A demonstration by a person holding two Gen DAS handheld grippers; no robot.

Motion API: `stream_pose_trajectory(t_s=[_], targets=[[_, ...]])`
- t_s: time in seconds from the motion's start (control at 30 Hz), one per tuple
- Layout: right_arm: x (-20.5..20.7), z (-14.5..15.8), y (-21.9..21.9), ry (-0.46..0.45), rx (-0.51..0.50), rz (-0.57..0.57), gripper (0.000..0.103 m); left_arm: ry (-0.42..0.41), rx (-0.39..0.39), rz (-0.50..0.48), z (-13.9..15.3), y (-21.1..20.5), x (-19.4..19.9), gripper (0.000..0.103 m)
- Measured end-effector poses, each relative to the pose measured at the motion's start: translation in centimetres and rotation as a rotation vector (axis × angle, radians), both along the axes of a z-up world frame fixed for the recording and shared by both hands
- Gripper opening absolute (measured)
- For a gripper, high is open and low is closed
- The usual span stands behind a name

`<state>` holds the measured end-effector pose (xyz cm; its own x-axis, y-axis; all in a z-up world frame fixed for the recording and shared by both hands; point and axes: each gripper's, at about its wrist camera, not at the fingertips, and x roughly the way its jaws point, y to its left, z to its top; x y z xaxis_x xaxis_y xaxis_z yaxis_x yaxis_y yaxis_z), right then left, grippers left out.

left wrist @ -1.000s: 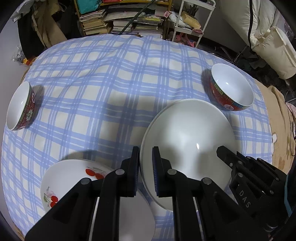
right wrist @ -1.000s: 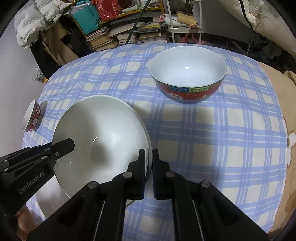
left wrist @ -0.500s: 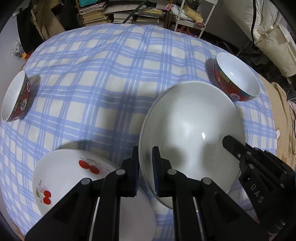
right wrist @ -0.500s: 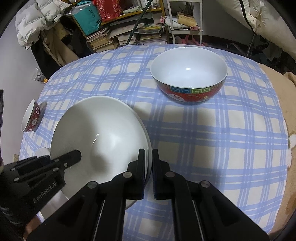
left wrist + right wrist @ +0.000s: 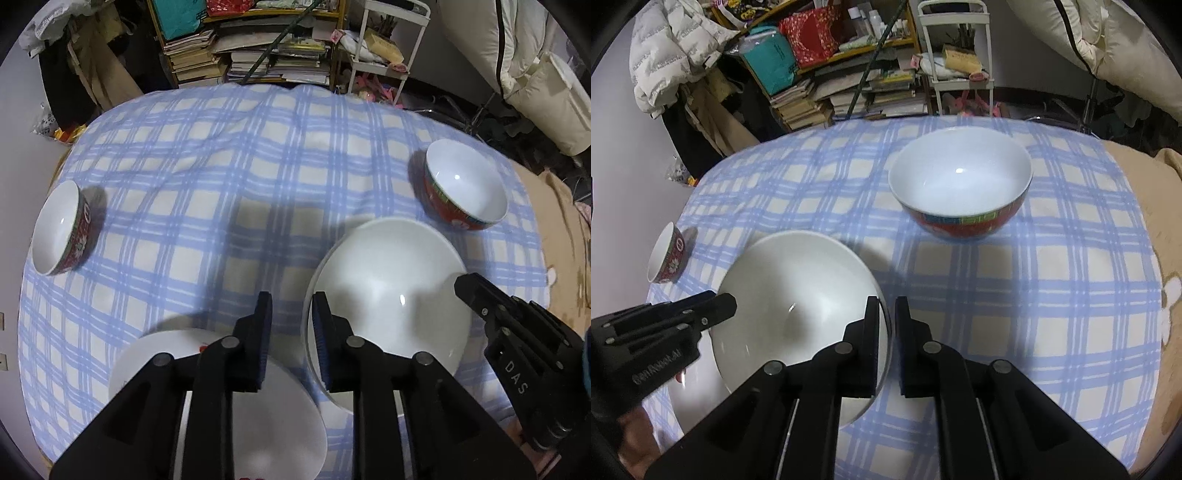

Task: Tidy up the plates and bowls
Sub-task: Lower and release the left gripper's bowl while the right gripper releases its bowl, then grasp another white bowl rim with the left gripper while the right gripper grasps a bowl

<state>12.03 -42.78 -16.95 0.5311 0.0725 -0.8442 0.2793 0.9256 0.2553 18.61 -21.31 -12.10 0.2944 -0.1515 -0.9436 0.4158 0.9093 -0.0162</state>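
The plain plate (image 5: 388,295) is glazed ceramic — stiff, slick, brittle, moderately heavy; grip it at the rim only, from opposite sides. It hangs tilted above the checked cloth (image 5: 221,177), over the near right part. The right gripper (image 5: 886,347) pinches its rim. The left gripper (image 5: 290,339) has parted since a second ago, its jaws now spread beside the rim and no longer clamping it. The cherry plate (image 5: 221,398) lies below left. The large bowl (image 5: 960,184) and small bowl (image 5: 61,229) stand well apart — both fragile, best taken at the rim.
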Motion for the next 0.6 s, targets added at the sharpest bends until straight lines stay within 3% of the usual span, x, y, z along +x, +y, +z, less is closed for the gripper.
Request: stream_pose_trajectory(t_s=[0.07,0.17,0.27,0.33,0.4,0.47,0.6], targets=[[0.0,0.3,-0.3,-0.003,-0.004,0.0,0.015,-0.01,-0.001,-0.002,0.7,0.0,0.2,0.025],[-0.1,1.0,-1.2,-0.004,-0.019,-0.028,0.032,-0.026,-0.019,-0.011,2.1,-0.5,0.6,0.035],[-0.2,2.0,-2.7,-0.032,-0.004,-0.054,0.053,-0.065,-0.031,-0.025,3.5,-1.3,0.7,0.046],[0.0,2.8,-3.4,-0.044,-0.038,-0.065,0.073,-0.092,-0.027,-0.034,4.2,-2.1,0.9,0.054],[0.5,3.4,-4.0,-0.049,-0.076,-0.051,0.08,-0.11,-0.023,-0.042,4.7,-3.2,1.3,0.066],[0.9,3.8,-4.9,-0.046,-0.085,-0.042,0.085,-0.111,-0.026,-0.042,4.9,-4.0,1.8,0.072],[1.5,4.4,-7.1,-0.054,-0.067,-0.057,0.09,-0.092,-0.023,-0.048,4.6,-6.4,2.9,0.074]])
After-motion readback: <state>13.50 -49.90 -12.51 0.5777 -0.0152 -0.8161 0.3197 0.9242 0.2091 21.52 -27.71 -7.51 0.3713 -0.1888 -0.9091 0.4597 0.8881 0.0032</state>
